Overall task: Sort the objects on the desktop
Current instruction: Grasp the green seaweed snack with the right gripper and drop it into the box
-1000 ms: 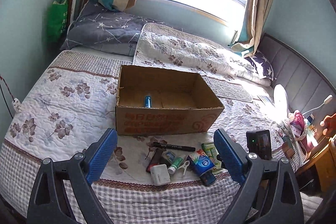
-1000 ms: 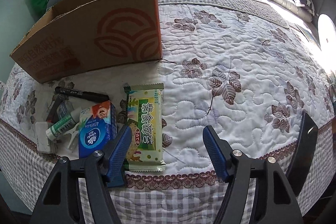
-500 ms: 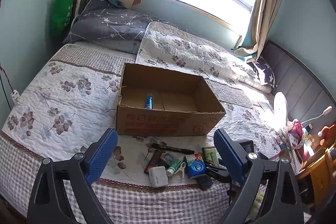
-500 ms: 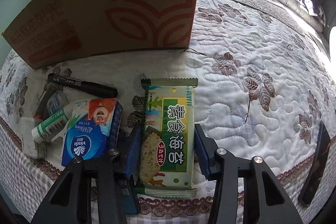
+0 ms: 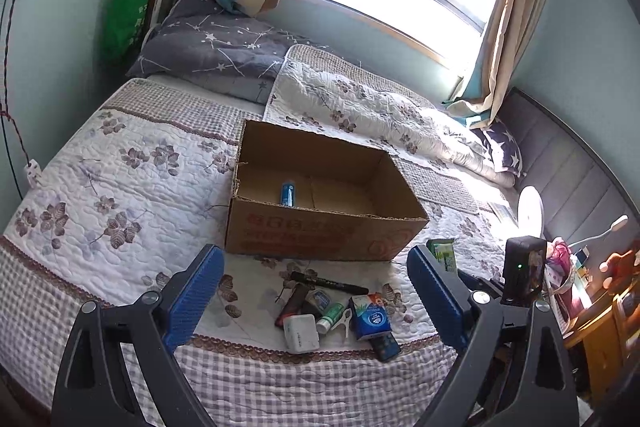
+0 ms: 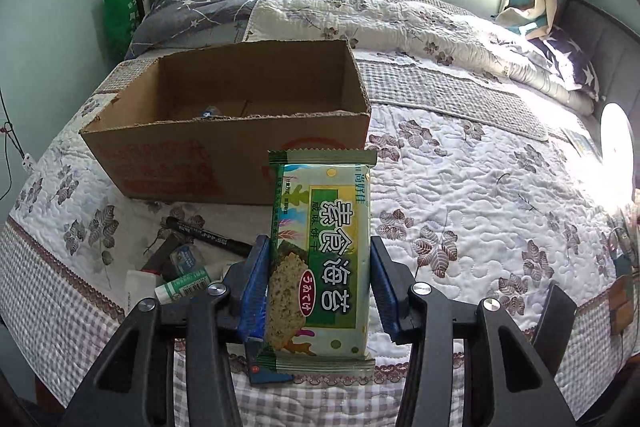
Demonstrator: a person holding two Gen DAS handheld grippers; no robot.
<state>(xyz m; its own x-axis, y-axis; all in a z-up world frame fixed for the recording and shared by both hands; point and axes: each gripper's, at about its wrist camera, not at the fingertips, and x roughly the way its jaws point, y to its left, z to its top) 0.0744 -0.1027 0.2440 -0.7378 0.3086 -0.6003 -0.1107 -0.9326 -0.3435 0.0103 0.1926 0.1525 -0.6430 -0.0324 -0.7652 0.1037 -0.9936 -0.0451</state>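
My right gripper (image 6: pixel 318 279) is shut on a green cracker packet (image 6: pixel 322 247) and holds it up above the bed, in front of the open cardboard box (image 6: pixel 224 163). The packet's top also shows in the left wrist view (image 5: pixel 442 254). My left gripper (image 5: pixel 316 299) is open and empty, held above the pile of small items: a black marker (image 5: pixel 328 283), a white charger (image 5: pixel 301 333), a green-white tube (image 5: pixel 330 313) and a blue tissue pack (image 5: pixel 370 315). The box (image 5: pixel 320 231) holds a blue cylinder (image 5: pixel 288 193).
The quilted bed (image 5: pixel 120 187) carries everything. A folded quilt (image 5: pixel 360 107) and grey pillow (image 5: pixel 224 47) lie behind the box. A grey headboard (image 5: pixel 568 167) and a cluttered nightstand (image 5: pixel 592 307) stand at the right. A green bag (image 5: pixel 124 15) hangs at the left wall.
My right gripper closed on the cracker packet and lifted it off the bed toward the box. My left gripper rose and drew back a little, staying open.
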